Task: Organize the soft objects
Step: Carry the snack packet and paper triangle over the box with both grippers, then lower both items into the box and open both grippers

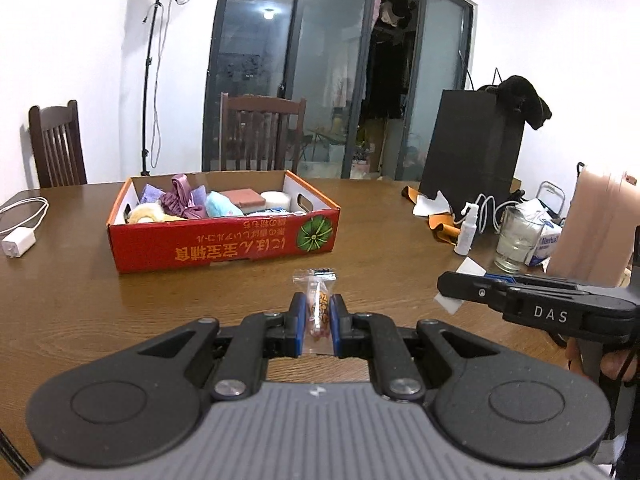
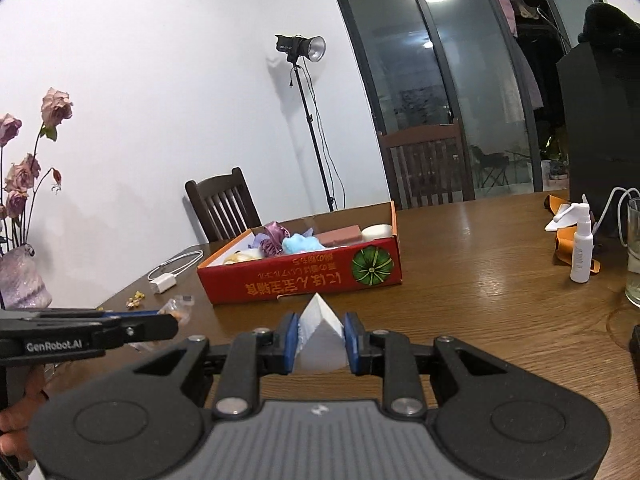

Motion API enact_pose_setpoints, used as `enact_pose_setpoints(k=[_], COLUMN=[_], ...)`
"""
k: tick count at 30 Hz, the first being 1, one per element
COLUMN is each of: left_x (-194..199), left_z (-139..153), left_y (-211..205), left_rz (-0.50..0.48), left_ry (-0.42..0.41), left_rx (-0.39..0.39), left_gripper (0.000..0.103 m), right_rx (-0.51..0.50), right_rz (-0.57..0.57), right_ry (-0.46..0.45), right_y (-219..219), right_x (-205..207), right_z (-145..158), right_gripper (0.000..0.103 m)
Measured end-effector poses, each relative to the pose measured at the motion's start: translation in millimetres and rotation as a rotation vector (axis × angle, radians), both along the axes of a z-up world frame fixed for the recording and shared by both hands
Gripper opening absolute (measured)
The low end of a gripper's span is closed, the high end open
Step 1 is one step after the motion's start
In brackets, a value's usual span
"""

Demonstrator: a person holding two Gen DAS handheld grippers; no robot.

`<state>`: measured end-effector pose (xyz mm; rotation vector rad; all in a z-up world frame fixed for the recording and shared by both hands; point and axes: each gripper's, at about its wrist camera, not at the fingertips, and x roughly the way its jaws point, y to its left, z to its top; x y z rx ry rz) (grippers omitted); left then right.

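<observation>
Left tongs (image 1: 318, 322): clenched on clear snack packet (image 1: 317, 304), contents blurred, above worktop (image 1: 80, 300). Right tongs (image 2: 320, 340): clenched on white foam block (image 2: 320, 336), lower part hidden between pads. Red cardboard box (image 1: 224, 240) of soft items beyond, far contents partly hidden by wall.

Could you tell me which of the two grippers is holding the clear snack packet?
The left gripper pinches the clear snack packet; the right gripper holds a white foam wedge instead.

White walls (image 2: 160, 80), dark glass sliding doors (image 1: 304, 60), 2 wooden chairs (image 1: 260, 136), studio lamp (image 2: 300, 48).
</observation>
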<state>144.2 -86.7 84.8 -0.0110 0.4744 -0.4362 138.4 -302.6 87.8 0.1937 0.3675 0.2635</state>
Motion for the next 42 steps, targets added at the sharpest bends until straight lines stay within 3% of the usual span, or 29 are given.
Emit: enact_pose_setpoints(k=[7, 11, 18, 23, 28, 30, 31, 35, 38, 42], left_x=[17.6, 57.7, 192.8, 293.0, 356.1, 368.4, 372.2, 375.6, 378.6, 373.3], left_z=[0.4, 14.3, 36.2, 15.1, -16.6, -25.1, -28.1, -36.3, -35.7, -29.4], left_y=[8.7, 12.4, -2.8, -19.9, -23.5, -22.2, -21.4, -16.8, -11.4, -15.1], left_rz=[0.040, 0.042, 0.030, 0.035, 0.057, 0.043, 0.045, 0.072, 0.073, 0.091], left_ry=[0.004, -0.030, -0.032, 0.076, 0.157, 0.172, 0.184, 0.189, 0.212, 0.186], left_rx=[-0.009, -0.030, -0.055, -0.051, -0.099, -0.117, -0.123, -0.082, -0.113, -0.074], left_gripper=[0.013, 0.013, 0.013, 0.013, 0.017, 0.034, 0.048, 0.049, 0.049, 0.049], right_rx=[0.006, -0.013, -0.057, -0.127, -0.118, -0.090, -0.067, 0.009, -0.016, -0.011], right_rz=[0.044, 0.070, 0.112, 0.102, 0.040, 0.005, -0.004, -0.047, -0.040, -0.042], right_ry=[0.004, -0.001, 0.009, 0.057, 0.110, 0.110, 0.114, 0.104, 0.132, 0.146], right_y=[-0.4, -0.2, 4.3, 17.5, 16.8, 11.4, 8.3, -2.6, -1.9, -2.8], right_x=[21.0, 55.5, 175.8, 268.9, 342.4, 357.3, 364.1, 371.8, 376.8, 373.4], right_z=[2.5, 14.5, 45.2, 44.0, 20.7, 12.6, 9.2, -2.3, -6.1, -4.6], right_gripper=[0.024, 0.024, 0.025, 0.026, 0.032, 0.042, 0.045, 0.054, 0.054, 0.054])
